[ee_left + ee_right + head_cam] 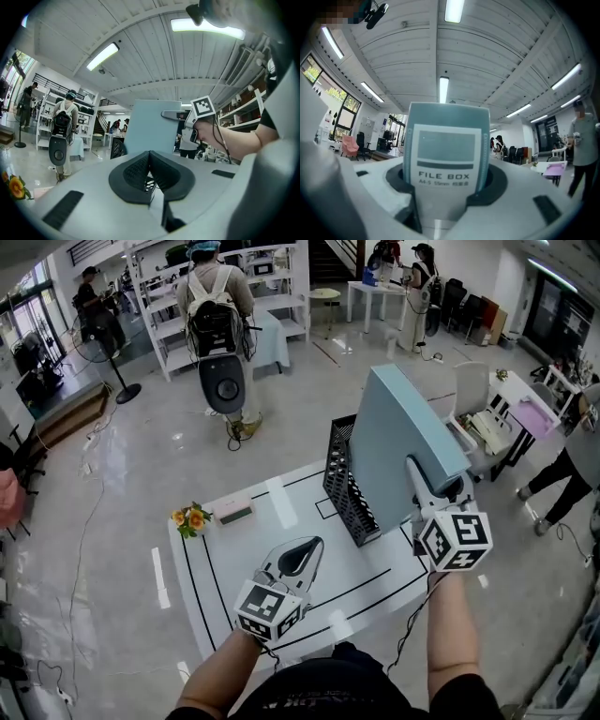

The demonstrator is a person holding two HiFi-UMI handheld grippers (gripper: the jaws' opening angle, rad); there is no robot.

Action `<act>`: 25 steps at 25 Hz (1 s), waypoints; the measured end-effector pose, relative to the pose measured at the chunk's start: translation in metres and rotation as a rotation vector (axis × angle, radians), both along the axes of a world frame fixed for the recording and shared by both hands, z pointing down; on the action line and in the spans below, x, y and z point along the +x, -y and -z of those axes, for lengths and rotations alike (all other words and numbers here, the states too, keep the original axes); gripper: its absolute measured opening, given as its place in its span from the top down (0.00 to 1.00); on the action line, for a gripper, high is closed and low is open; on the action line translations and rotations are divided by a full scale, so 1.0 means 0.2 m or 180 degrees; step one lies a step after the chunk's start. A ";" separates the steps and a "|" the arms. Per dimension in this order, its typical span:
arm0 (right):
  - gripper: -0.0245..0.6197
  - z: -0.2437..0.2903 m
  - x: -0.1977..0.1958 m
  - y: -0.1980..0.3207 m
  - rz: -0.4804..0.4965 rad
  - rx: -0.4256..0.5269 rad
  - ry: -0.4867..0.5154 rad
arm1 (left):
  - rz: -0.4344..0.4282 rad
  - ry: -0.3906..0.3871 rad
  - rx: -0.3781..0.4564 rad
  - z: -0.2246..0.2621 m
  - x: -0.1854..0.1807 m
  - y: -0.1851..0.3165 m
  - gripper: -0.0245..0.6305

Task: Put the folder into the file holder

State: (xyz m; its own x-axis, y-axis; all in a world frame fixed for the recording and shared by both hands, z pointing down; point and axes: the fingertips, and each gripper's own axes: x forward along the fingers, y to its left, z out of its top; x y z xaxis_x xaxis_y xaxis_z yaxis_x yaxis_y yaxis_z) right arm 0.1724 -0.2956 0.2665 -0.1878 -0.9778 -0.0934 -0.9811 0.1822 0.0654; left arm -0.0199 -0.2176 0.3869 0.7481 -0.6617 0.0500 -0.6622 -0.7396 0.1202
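Observation:
A thick light-blue folder (401,442) stands upright in the air, just right of the black mesh file holder (345,491) on the white table (234,563). My right gripper (419,480) is shut on its spine. In the right gripper view the spine of the folder (448,150), labelled "FILE BOX", fills the gap between the jaws of my right gripper (448,190). My left gripper (300,554) hovers over the table's front, shut and empty. In the left gripper view the pads of my left gripper (150,174) meet, with the folder (152,127) and file holder (117,148) ahead.
Yellow flowers (190,518) and a small flat box (234,512) lie at the table's far left. A person with a backpack (217,307) stands beyond the table. A white chair (471,390) and a desk with clutter (525,409) are to the right.

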 end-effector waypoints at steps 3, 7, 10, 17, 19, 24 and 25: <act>0.55 -0.05 0.02 0.06 0.0032 -0.0041 0.0006 | 0.0039 -0.0003 -0.0016 -0.02 0.03 0.03 0.96; 0.55 -0.10 0.00 0.13 0.0075 -0.0095 0.0038 | 0.0078 0.0008 -0.0045 -0.02 0.04 0.07 0.96; 0.55 -0.15 -0.01 0.18 0.0093 -0.0136 0.0051 | 0.0102 0.0020 -0.0065 -0.04 0.04 0.10 0.96; 0.55 -0.29 -0.03 0.26 0.0113 -0.0214 0.0037 | 0.0175 0.0021 -0.0141 -0.10 0.03 0.15 0.96; 0.55 -0.31 -0.04 0.28 0.0118 -0.0195 0.0002 | 0.0191 0.0028 -0.0158 -0.10 0.03 0.16 0.96; 0.55 -0.29 -0.08 0.32 0.0151 -0.0158 -0.0041 | 0.0232 0.0024 -0.0219 -0.13 0.02 0.20 0.96; 0.55 -0.29 -0.08 0.32 0.0158 -0.0162 -0.0030 | 0.0236 0.0026 -0.0224 -0.13 0.02 0.20 0.96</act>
State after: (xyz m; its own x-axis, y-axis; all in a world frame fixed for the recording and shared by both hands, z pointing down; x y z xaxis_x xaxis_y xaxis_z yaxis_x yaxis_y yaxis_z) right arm 0.1561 -0.3597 0.3254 -0.2367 -0.9707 -0.0418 -0.9702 0.2338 0.0640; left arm -0.0164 -0.2580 0.4133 0.6967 -0.7097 0.1042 -0.7158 -0.6786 0.1647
